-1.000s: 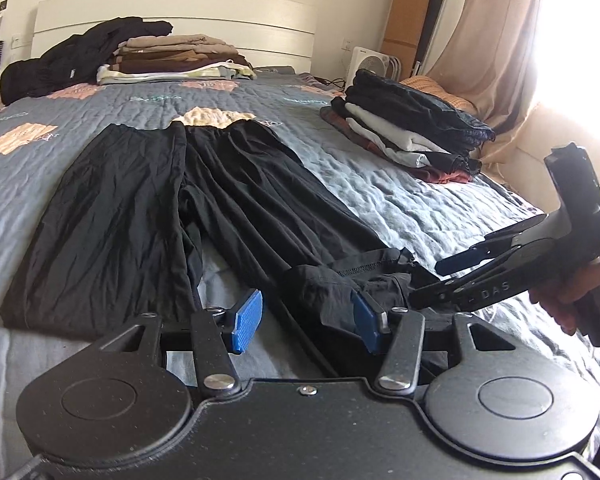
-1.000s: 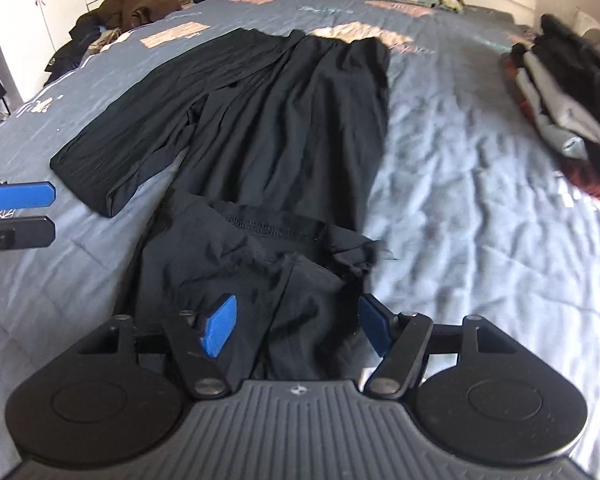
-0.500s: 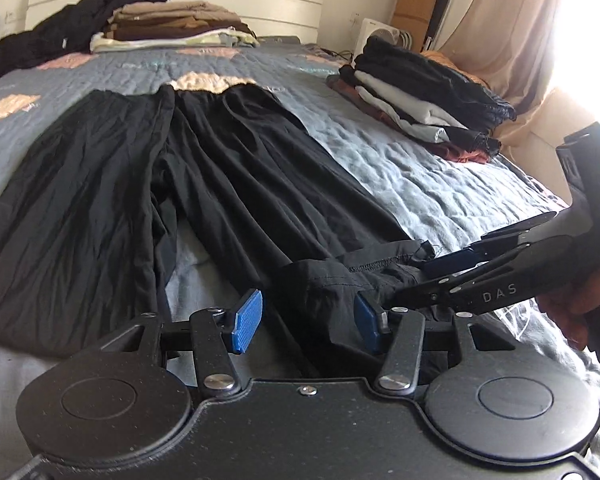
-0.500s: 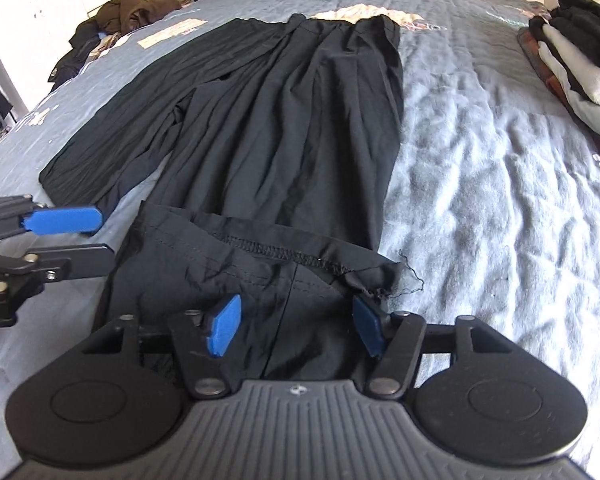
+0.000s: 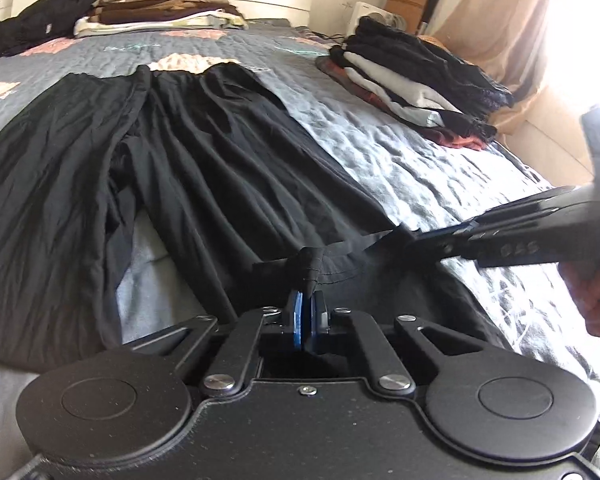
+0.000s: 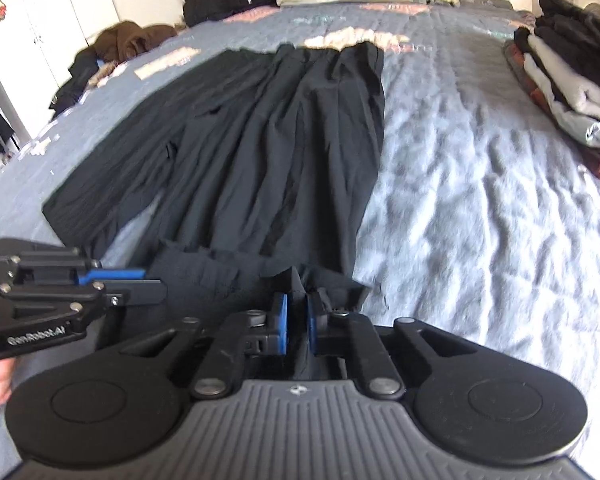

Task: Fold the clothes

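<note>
**Both grippers clamped on the hem of the black trousers**

A pair of wide black trousers in thin, creased fabric [image 5: 228, 176] is seen spread along the grey quilted bed [image 5: 420, 168], waistband toward the headboard, both legs laid out lengthwise. The near end of one leg has been gathered up, and there the action sits. The left gripper [image 5: 306, 312] is shown with its blue-padded fingers pressed together on a pinch of that hem. The right gripper [image 6: 296, 320] is shown likewise, its fingers closed on a fold of the same hem, a sliver of cloth between the pads. The two grips are set near each other along the leg's end.

How far along? The trousers are judged to be mostly flat and unfolded: the other leg lies out to the side, apart from the held one. Only the near hem is bunched and lifted. A fold of the held leg appears to be in hand; where the hem is to be carried cannot be settled here.

Elsewhere, a folded stack of dark and pale clothes [image 5: 416, 80] is seen at the bed's right edge, and a folded pile of brown and beige garments [image 5: 156, 8] by the headboard.
</note>
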`<state>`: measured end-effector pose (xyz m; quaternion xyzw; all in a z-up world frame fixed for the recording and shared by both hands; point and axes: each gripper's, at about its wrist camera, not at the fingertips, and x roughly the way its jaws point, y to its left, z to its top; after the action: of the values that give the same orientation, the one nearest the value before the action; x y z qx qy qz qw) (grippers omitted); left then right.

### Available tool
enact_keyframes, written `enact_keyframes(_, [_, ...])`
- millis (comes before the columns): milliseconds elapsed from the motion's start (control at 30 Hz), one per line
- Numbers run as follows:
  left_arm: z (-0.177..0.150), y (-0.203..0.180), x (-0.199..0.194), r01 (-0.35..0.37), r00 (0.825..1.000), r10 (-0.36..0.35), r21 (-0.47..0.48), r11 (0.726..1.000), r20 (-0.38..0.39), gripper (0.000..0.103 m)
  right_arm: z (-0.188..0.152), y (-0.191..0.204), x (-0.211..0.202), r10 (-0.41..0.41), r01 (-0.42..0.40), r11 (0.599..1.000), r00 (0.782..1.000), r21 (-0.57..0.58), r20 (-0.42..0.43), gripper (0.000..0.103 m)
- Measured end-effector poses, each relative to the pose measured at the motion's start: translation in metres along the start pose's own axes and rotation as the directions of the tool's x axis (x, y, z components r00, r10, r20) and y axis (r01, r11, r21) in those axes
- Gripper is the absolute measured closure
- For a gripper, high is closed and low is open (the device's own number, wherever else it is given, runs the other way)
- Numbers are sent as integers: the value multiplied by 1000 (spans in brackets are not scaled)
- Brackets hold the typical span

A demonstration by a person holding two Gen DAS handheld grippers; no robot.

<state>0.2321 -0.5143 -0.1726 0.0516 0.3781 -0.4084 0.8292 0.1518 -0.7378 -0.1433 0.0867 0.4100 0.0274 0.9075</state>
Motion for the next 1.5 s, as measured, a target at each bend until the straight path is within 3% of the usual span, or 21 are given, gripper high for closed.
enact_keyframes(100, [3, 4, 6, -36, 999, 35, -34, 999, -38, 89, 7, 0, -5, -12, 12, 1000, 999, -4, 40, 94])
enact_keyframes(167, [3, 7, 10, -49, 997, 47, -46, 998, -60, 64, 10, -3, 0, -22, 21, 1000, 999, 3, 25, 94])
enact_keyframes(200, [3, 7, 10, -43, 997, 40, -48, 998, -68, 61, 12, -5, 4, -19, 19, 1000, 1000, 4, -5, 93])
enact_keyframes(367, [0, 3, 9, -16, 999, 15, -17, 1000, -51, 62, 8, -9, 8, -37, 36, 999, 998, -22, -44, 89])
enact_keyframes(533, [0, 4, 12, -14, 998, 13, -22, 1000, -60, 62, 3, -7, 10, -59, 55, 996, 995, -64, -75, 52])
enact_keyframes(700, [1, 3, 13, -16, 998, 15, -14, 1000, -60, 62, 2, -14, 13, -38, 33, 998, 995, -53, -89, 47])
enact_keyframes(867, [0, 2, 15, -22, 998, 21, -11, 1000, -63, 62, 1, -18, 15, -1, -3, 999, 996, -43, -87, 51])
enact_keyframes(933, [0, 3, 16, -24, 998, 23, -12, 1000, -64, 62, 1, -18, 16, 12, -16, 999, 996, -41, -91, 68])
enact_keyframes(1033, [0, 3, 17, -25, 998, 23, -17, 1000, -62, 62, 1, -20, 17, 33, -36, 999, 995, -38, -95, 87])
enact_keyframes(1100, [-1, 3, 16, -25, 998, 24, -16, 1000, -53, 66, 1, -20, 18, 46, -50, 998, 994, -36, -99, 91])
enact_keyframes(1167, [-1, 6, 14, -22, 999, 21, -25, 999, -38, 92, 7, -20, 13, 56, -58, 998, 996, -31, -76, 93])
enact_keyframes(1233, [0, 9, 10, -15, 1000, 14, -43, 999, -18, 100, 13, -20, 8, 65, -66, 997, 997, -25, -52, 93])
enact_keyframes(1500, [17, 9, -15, -9, 995, 12, -32, 999, 96, 102, 37, -19, -13, 99, -99, 995, 994, -5, 46, 93])
